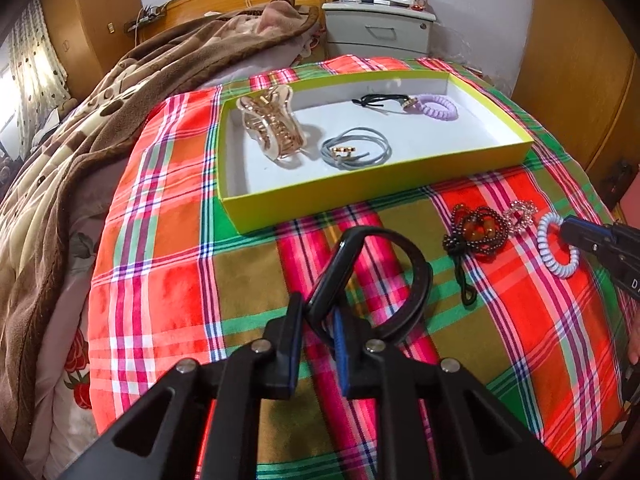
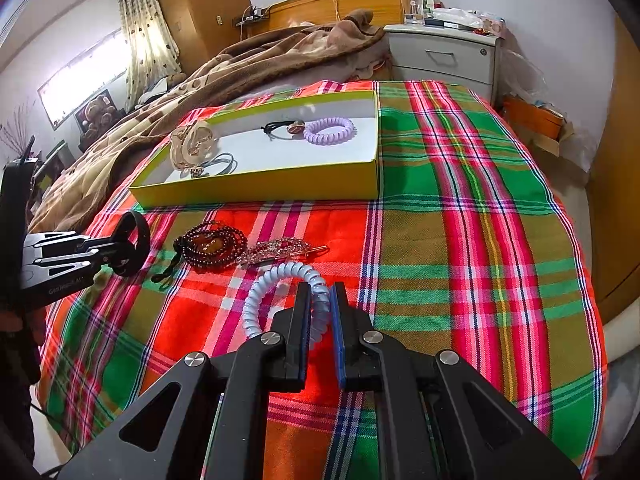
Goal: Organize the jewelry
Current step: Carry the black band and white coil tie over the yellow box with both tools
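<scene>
My left gripper (image 1: 320,312) is shut on a black band (image 1: 404,256) that loops up from the plaid cloth (image 1: 168,240). The right wrist view shows my right gripper (image 2: 320,298) shut on a pale blue spiral hair tie (image 2: 264,284). Between the two lie a dark beaded bracelet (image 1: 476,236) and a sparkly pink clip (image 1: 520,214). Behind them stands a yellow-green box (image 1: 360,192) with a white floor. It holds a beige claw clip (image 1: 272,132), a grey hair tie (image 1: 356,152), a black tie with a charm (image 1: 384,102) and a purple spiral tie (image 1: 436,106).
A rumpled brown blanket (image 1: 100,120) covers the bed to the left of the cloth. A grey nightstand (image 1: 380,28) with a glass on top stands behind the box. Wooden wardrobe doors (image 1: 572,60) close off the right side.
</scene>
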Motion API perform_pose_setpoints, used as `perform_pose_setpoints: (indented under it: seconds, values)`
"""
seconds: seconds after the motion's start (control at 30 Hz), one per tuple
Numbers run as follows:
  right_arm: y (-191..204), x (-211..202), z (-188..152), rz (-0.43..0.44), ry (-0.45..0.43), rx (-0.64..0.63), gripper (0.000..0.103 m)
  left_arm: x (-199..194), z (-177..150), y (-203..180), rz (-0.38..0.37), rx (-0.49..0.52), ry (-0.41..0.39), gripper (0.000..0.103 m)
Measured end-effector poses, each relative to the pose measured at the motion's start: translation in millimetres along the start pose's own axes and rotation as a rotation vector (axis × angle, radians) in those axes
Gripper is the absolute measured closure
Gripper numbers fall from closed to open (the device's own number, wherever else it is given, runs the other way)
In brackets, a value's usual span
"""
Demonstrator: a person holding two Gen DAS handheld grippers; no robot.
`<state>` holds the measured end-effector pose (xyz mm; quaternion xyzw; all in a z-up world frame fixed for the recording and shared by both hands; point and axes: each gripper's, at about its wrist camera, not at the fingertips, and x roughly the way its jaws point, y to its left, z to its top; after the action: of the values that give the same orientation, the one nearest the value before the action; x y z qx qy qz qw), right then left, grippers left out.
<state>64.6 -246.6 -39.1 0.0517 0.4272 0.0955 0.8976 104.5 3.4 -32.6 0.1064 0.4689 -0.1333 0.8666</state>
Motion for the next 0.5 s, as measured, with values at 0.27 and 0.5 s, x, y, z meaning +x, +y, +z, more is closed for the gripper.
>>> perform_pose_setpoints:
  seconds: [0.27, 0.5]
  values:
    - [0, -3, 2, 0.002, -0.010, 0.009, 0.093, -7, 2, -4, -0.005, 0.008, -0.019, 0.088]
    - [0, -6, 7, 0.000, -0.020, 0.010, 0.093, -12, 5, -4, -0.013, 0.003, -0.032, 0.088]
